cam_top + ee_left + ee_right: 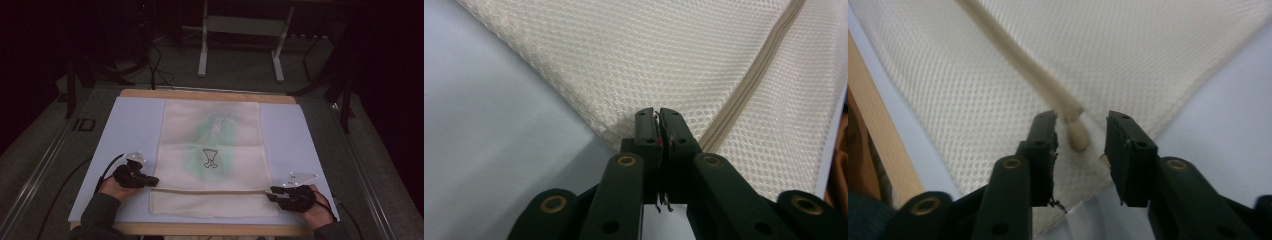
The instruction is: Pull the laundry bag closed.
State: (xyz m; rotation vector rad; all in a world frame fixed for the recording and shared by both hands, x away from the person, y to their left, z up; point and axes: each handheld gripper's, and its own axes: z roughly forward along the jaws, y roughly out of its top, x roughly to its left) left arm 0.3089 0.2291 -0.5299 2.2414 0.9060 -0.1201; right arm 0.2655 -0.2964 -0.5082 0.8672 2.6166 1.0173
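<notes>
A cream mesh bag [210, 145] lies flat on the pale blue mat [130, 130], with a greenish item showing through it. A zipper [210, 190] runs across the bag near its front end. My left gripper [154, 181] is at the bag's left edge by the zipper's end. In the left gripper view its jaws [658, 117] are shut on the mesh bag [624, 50] just beside the zipper [749, 85]. My right gripper [270, 194] is at the zipper's right end. It stands open [1080, 125], with the zipper pull [1078, 136] between its fingers and untouched.
The mat covers a wooden table [210, 95] whose edge shows at the front and back. Beyond the table stand a white frame's legs [202, 55] and loose cables [157, 70] on the dark floor. Bare mat lies left and right of the bag.
</notes>
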